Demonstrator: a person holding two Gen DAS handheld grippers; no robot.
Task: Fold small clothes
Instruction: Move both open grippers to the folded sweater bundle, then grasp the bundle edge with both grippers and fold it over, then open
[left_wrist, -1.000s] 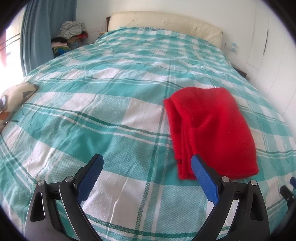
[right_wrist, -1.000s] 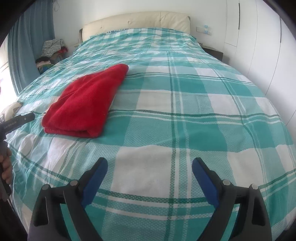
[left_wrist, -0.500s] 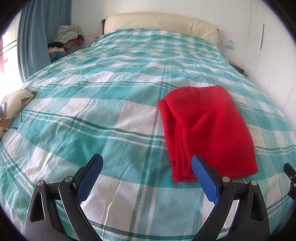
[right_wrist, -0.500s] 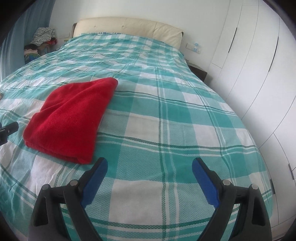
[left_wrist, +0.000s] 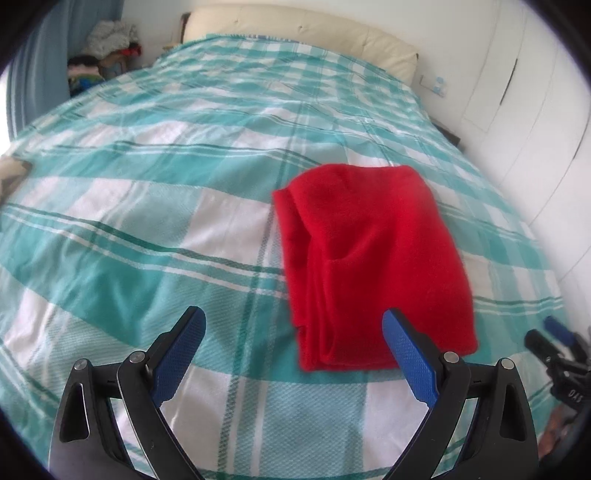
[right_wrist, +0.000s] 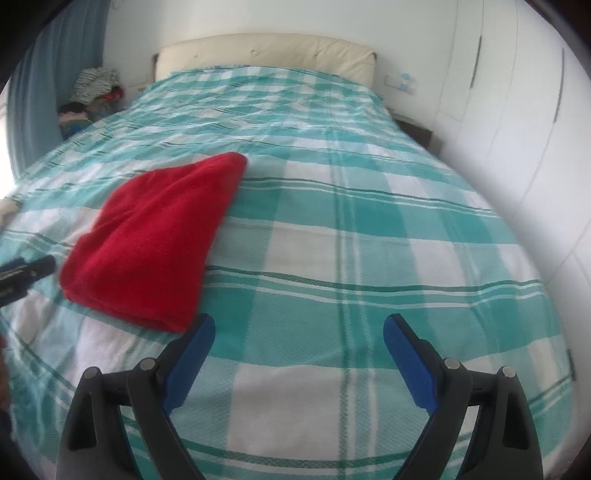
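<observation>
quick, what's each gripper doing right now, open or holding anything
Left gripper: open, empty, above the bedspread beside the folded red cloth.
Right gripper: open, empty, not touching the cloth.

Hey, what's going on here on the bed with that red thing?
A person is folding small clothes with a handheld tool in each hand. A red garment lies folded on the teal plaid bedspread. The left tool and the right tool both hover open and empty near its close edge; neither touches it.
</observation>
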